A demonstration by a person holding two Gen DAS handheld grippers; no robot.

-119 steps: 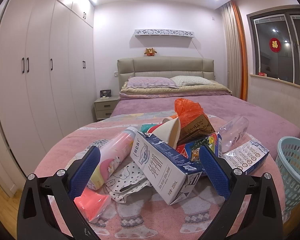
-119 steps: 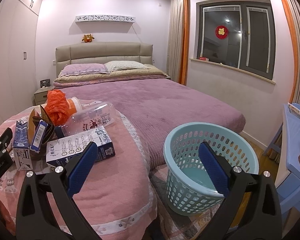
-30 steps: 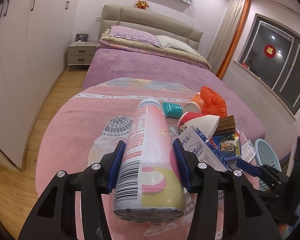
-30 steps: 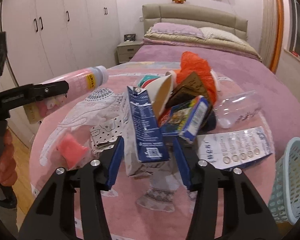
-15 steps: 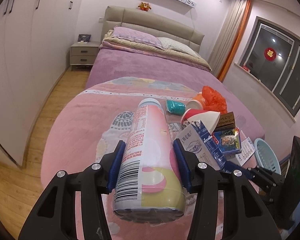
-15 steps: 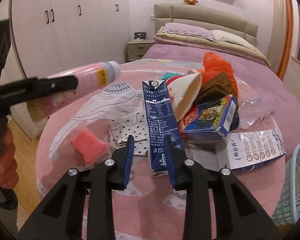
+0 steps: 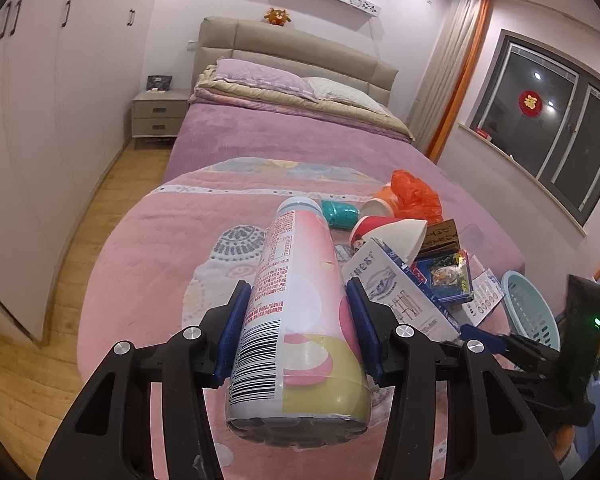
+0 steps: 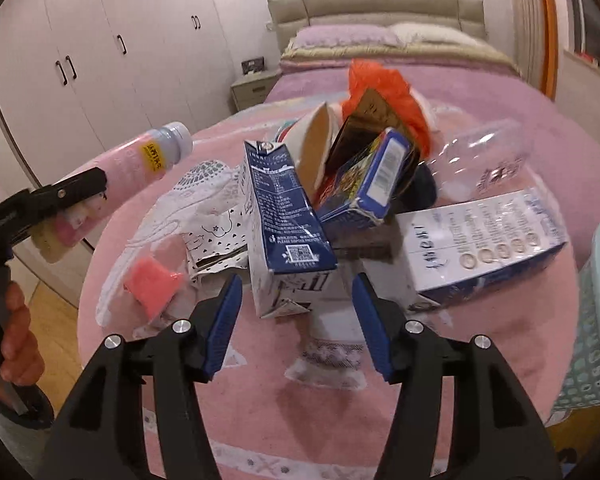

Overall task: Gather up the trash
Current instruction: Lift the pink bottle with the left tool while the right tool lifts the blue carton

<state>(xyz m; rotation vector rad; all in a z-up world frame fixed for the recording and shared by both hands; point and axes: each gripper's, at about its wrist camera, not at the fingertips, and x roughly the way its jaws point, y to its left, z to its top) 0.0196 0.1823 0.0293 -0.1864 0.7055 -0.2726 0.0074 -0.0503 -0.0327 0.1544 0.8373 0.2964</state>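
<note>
My left gripper [image 7: 298, 324] is shut on a pink plastic bottle [image 7: 296, 320] and holds it above the pink blanket [image 7: 148, 264]; it also shows in the right wrist view [image 8: 132, 168]. My right gripper [image 8: 298, 316] is open, its blue pads on either side of the base of a blue-and-white milk carton [image 8: 288, 232] without touching it. The carton leans on a trash pile: a paper cup [image 8: 314, 148], a blue box [image 8: 364, 184], an orange bag [image 8: 384, 88], a clear bottle [image 8: 484, 160], a second carton [image 8: 488, 240].
A light blue basket [image 8: 596, 320] stands at the right, beside the bed; it also shows in the left wrist view [image 7: 532, 312]. A pink wrapper [image 8: 152, 284] and dotted paper [image 8: 216, 240] lie left of the carton. Wardrobes [image 7: 28, 120] and wooden floor are on the left.
My right gripper has opened wider and moved closer to the milk carton. The left gripper keeps its hold on the pink bottle, lifted slightly.
</note>
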